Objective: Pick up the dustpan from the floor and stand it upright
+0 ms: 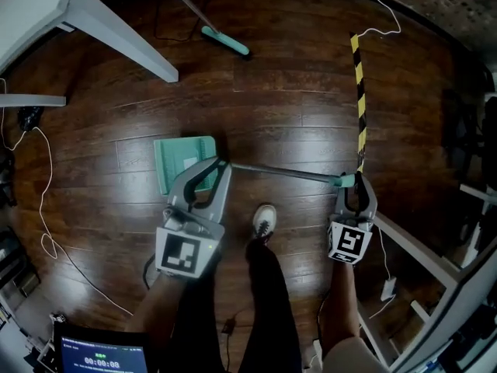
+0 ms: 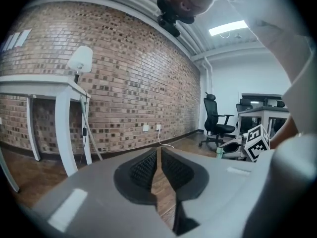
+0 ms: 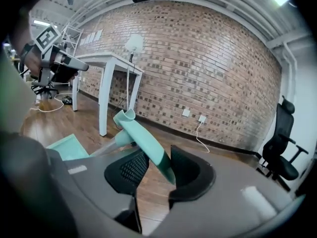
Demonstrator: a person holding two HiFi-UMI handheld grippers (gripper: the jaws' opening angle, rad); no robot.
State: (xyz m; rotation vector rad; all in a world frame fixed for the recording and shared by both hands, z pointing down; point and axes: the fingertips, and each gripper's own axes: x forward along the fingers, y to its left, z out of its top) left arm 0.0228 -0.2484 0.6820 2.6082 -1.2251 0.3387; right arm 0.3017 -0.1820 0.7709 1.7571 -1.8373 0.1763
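The teal dustpan lies with its pan on the dark wood floor, seen also in the right gripper view. Its long metal handle slants up to the right and ends in a teal grip. That grip lies between the jaws of my right gripper. It leans on the right pad, with floor showing between it and the left pad, so the jaws are open. My left gripper hovers over the pan's right edge, shut with nothing in it.
A teal broom lies at the back, near a white table leg. A yellow-black strip runs along the floor behind the right gripper. White cables trail at left. The person's shoe stands between the grippers. A white frame is at right.
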